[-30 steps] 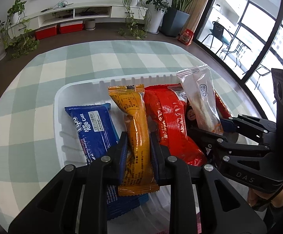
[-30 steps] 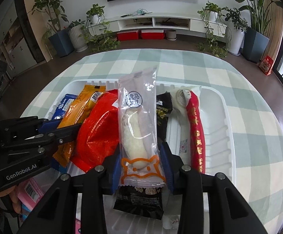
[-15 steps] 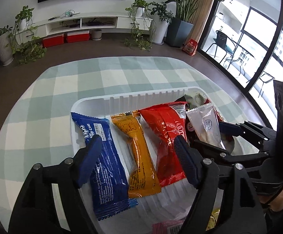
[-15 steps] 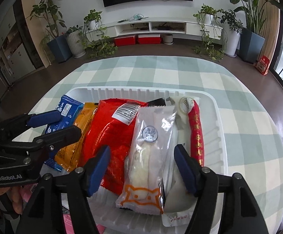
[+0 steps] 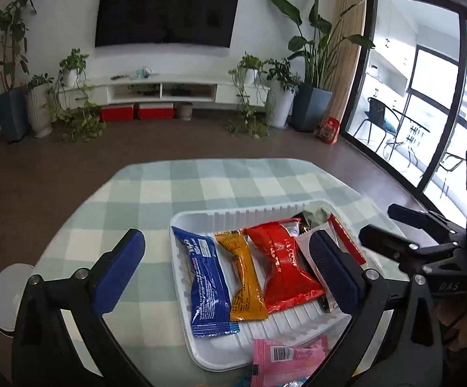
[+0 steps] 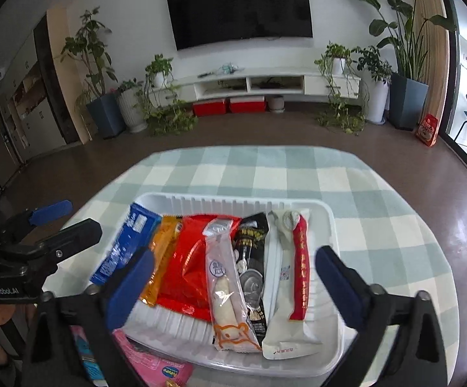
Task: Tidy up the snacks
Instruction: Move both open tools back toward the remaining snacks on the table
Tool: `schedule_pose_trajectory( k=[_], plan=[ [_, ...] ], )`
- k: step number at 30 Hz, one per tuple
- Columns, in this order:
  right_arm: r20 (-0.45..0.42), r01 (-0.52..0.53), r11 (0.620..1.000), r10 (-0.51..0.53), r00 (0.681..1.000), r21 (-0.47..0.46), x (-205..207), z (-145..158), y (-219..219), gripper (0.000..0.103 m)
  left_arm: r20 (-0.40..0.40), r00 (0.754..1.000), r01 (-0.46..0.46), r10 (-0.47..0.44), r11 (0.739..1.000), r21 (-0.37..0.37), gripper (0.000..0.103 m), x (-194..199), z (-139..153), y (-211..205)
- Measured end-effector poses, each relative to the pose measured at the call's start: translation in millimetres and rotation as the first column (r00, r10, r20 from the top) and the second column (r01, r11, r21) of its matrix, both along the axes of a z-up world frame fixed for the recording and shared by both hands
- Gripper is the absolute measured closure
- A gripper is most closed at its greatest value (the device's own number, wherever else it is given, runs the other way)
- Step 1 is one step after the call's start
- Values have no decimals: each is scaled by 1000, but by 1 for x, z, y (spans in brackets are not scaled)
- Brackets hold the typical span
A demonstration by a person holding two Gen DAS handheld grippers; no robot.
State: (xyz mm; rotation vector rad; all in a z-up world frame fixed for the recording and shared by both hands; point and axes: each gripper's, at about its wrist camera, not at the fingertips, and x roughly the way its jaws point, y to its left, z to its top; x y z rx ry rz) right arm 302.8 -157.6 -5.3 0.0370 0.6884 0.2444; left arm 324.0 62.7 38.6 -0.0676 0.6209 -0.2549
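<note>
Since both the left gripper (image 5: 223, 264) and right gripper (image 6: 233, 277), jaws just spread, hang empty, pinch the light, crinkly pink packet (image 5: 285, 359) mid-body

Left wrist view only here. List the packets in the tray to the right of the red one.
Observer: Three, side by side: a clear packet with a white roll, then a black packet, then a white packet with a red stripe, nearest the right rim.
Operator: Report the right claw.
Observer: The right claw has just been opening; its jaws stand wide above the tray, gripping nothing.
Operator: Check for overlaps.
Observer: The clear packet lies over the edge of the red packet.
</note>
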Motion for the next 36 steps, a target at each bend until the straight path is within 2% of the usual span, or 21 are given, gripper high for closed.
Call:
schedule_pose_trajectory(
  k=[4, 7, 10, 15, 18, 21, 23, 26, 28, 32, 34, 36],
  plan=[
    [121, 31, 999, -34, 992, 27, -26, 30, -13, 0, 55, 998, 15, -16, 1000, 11, 0, -28, 20, -2],
    [152, 22, 999, -29, 988, 49, -42, 45, -19, 0, 93, 995, 19, -20, 1000, 17, 0, -53, 31, -3],
    [195, 5, 999, -14, 981, 47, -64, 58, -20, 0, 171, 985, 16, -19, 1000, 19, 0, -88, 43, 0],
    [279, -44, 999, 38, 960, 13, -114, 67, -21, 0, 244, 970, 5, -10, 1000, 20, 0, -153, 43, 6],
    [278, -93, 995, 83, 957, 21, -146, 63, -23, 0, 245, 970, 4, -2, 1000, -9, 0, -189, 32, 13],
    [269, -131, 991, 122, 955, 15, -177, 55, -23, 0, 184, 983, 3, -2, 1000, -7, 0, -217, 16, 14],
    [244, -156, 988, 148, 958, 13, -196, 48, -22, 0, 131, 991, -31, 27, 999, 28, 0, -233, 6, 14],
    [184, -180, 984, 174, 967, 14, -217, 34, -21, 0, 52, 998, -20, 22, 1000, -22, 0, -251, -12, 19],
    [115, -183, 983, 182, 977, 4, -226, 19, -20, 0, 18, 1000, -10, 11, 999, -54, 0, -260, -24, 20],
    [-75, -105, 994, 104, 992, -8, -233, -22, -21, 0, -60, 998, 37, -37, 999, -6, 0, -276, -50, 8],
    [-183, -37, 997, 49, 982, 65, -232, -44, -30, 0, -87, 993, 77, -76, 997, 5, 0, -279, -58, -3],
    [-283, 32, 986, 15, 959, 161, -233, -62, -39, 0, -110, 987, 123, -118, 992, 33, 0, -275, -65, -16]
  ],
)
